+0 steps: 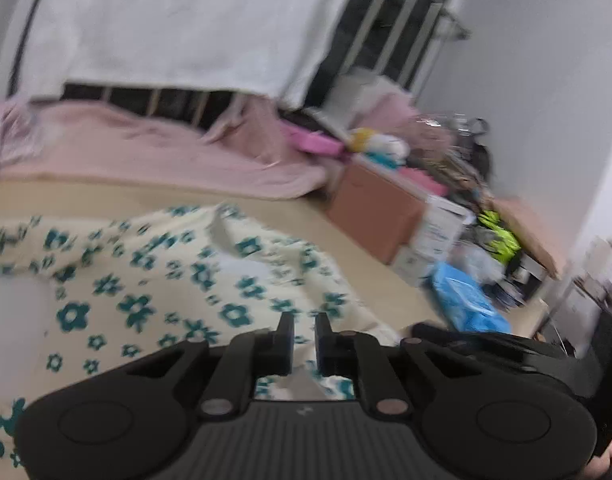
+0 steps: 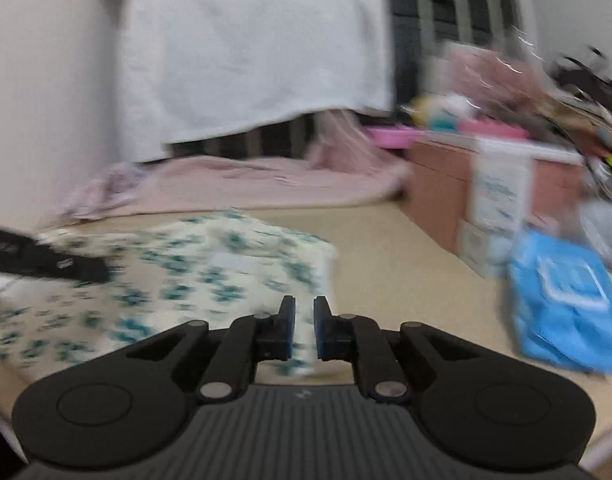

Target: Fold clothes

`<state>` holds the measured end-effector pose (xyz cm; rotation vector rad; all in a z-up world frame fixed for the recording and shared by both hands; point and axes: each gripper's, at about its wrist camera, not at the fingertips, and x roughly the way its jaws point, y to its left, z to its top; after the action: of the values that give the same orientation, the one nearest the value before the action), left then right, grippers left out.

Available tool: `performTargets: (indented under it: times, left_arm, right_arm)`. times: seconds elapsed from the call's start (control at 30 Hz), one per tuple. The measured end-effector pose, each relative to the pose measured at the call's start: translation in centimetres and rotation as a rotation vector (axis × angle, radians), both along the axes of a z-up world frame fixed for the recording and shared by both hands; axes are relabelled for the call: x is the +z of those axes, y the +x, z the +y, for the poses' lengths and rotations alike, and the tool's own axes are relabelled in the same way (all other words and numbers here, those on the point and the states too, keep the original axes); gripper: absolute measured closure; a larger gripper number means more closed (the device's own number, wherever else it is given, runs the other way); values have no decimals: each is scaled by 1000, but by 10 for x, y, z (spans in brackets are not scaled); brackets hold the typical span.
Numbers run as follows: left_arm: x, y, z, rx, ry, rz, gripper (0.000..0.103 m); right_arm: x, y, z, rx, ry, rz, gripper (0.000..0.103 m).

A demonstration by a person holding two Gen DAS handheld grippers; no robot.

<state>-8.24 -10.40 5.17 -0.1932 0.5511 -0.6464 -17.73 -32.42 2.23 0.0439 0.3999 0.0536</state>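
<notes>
A cream garment with teal flowers (image 1: 153, 280) lies spread on the tan surface (image 1: 346, 236). My left gripper (image 1: 304, 330) hovers low over its near right part. The fingers are drawn close, with a fold of the floral cloth showing in the narrow gap. In the right wrist view the same garment (image 2: 209, 268) lies left of centre. My right gripper (image 2: 304, 316) sits at its right edge, jaws nearly together with a strip of cloth between the blue pads (image 2: 290, 320). The left gripper's black body (image 2: 45, 260) shows over the garment's far left. Both views are motion-blurred.
A pink blanket (image 1: 153, 148) is bunched at the back under a hanging white sheet (image 1: 185, 20). To the right stand a brown box (image 2: 438, 196), white cartons (image 2: 498, 196), a blue plastic pack (image 2: 566, 304) and cluttered items. A metal rack (image 1: 402, 20) rises behind.
</notes>
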Motion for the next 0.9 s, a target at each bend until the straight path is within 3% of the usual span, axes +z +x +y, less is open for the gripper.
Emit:
performTargets:
  times: [0.07, 0.17, 0.2, 0.3, 0.37, 0.43, 0.5, 0.6, 0.67, 0.7, 0.73, 0.8, 0.9]
  left_arm:
    - [2, -7, 4, 3, 22, -7, 92]
    - [5, -17, 31, 58, 52, -4, 90]
    - [7, -24, 50, 88, 74, -22, 85]
    - [11, -43, 107, 180, 143, -73, 65]
    - [6, -53, 145, 277, 207, -78, 64]
    - [-1, -54, 175, 340, 221, -24, 64]
    - [-6, -57, 193, 382, 219, -3, 64]
    - [-9, -69, 208, 352, 209, -40, 61]
    - [-15, -78, 211, 299, 227, -99, 43]
    - [-19, -83, 213, 272, 235, -128, 27]
    - [-22, -88, 215, 244, 244, -157, 21]
    - [-27, -87, 214, 212, 259, -177, 22]
    - [-33, -75, 208, 186, 280, -169, 24]
  right_arm:
    - [-1, 9, 14, 108, -3, 51, 93]
    - [-16, 32, 38, 113, -88, 128, 93]
    - [-21, 37, 44, 88, -122, 147, 92]
    - [-19, 32, 54, 81, -175, 121, 83]
    - [-13, 22, 59, 152, -139, 85, 79]
    - [-11, 16, 67, 229, -106, 77, 79]
    - [-22, 21, 85, 240, -158, 91, 72]
    - [-27, 22, 106, 211, -278, 67, 63]
    - [-17, 15, 101, 225, -246, 65, 59]
    - [-11, 8, 93, 251, -207, 45, 56]
    - [-5, 2, 83, 293, -168, 25, 49]
    - [-1, -8, 67, 376, -123, 14, 40]
    - [-6, -5, 55, 422, -109, 61, 40]
